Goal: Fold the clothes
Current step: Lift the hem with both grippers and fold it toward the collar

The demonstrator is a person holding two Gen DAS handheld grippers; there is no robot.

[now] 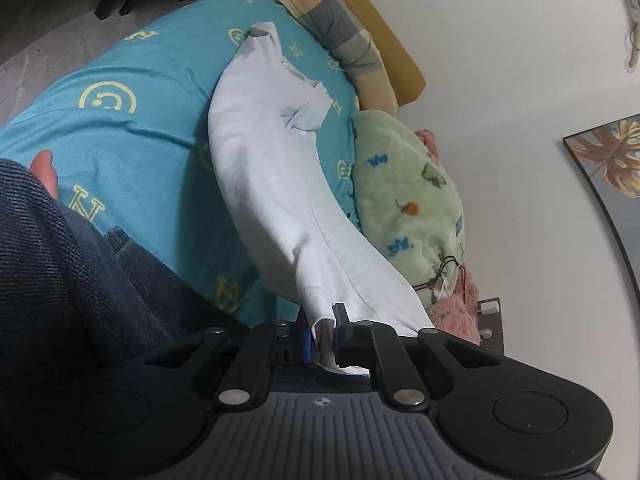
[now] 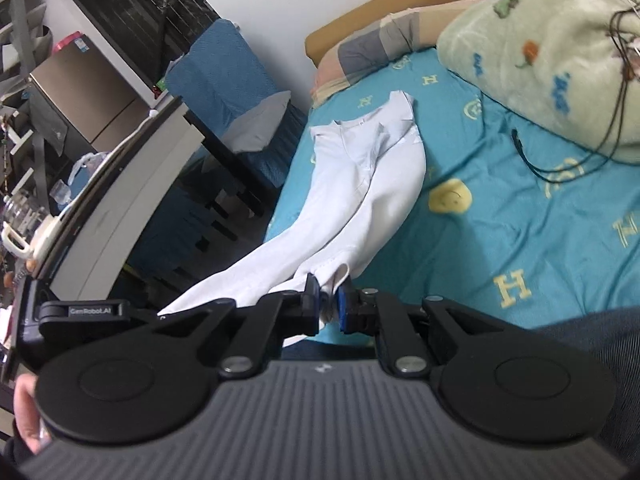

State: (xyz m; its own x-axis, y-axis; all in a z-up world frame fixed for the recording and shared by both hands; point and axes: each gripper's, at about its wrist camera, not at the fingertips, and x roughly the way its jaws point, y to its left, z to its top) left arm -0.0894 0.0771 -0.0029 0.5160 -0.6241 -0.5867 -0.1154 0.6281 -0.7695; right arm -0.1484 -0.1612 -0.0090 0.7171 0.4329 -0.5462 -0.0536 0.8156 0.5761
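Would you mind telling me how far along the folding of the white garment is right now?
Done: the white garment looks doubled lengthwise into a narrow strip on the teal bedsheet. In hand: the left hand-held gripper and the right hand-held gripper each pinch its near hem, lifting that end while the collar end lies on the bed. Left: likely bringing the hem toward the collar and flattening; no finished fold shows yet.

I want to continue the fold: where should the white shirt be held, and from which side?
Keep the hem corners: left gripper and right gripper each pinch the white shirt there, approaching from the bed's near edge, collar end lying away.
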